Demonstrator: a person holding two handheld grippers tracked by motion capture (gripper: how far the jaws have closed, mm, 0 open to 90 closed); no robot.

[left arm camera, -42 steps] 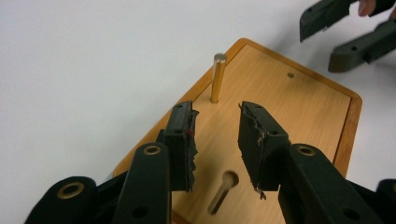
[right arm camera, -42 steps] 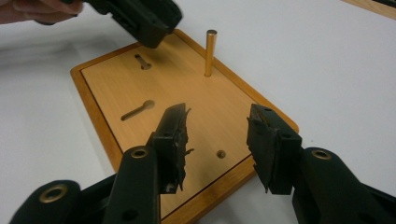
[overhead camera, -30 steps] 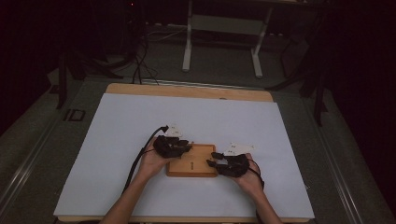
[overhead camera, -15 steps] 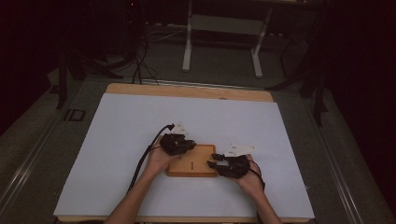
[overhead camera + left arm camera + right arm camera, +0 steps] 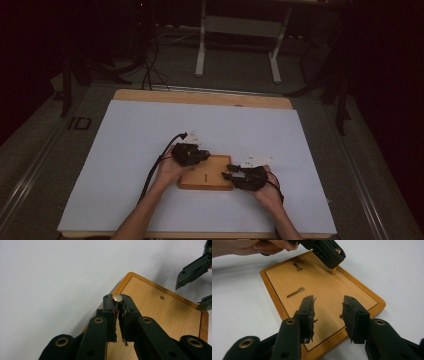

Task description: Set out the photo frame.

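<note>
1. Low centre of the high view, on the white table cover (image 5: 125,150): a wooden board (image 5: 212,175) lies flat between the person's two hands.
2. Left gripper (image 5: 118,305): its jaws have just been closing and now pinch a small brass peg (image 5: 117,298) by its top. In the right gripper view the peg (image 5: 334,271) stands upright at the board's far edge, probably being seated in or pulled from a hole.
3. Right gripper (image 5: 328,312): jaws spread, nothing between them, hovering low over the board's near end (image 5: 332,322), likely placed to steady it.
4. Two keyhole slots (image 5: 295,292) face up, so this seems the board's back.
</note>
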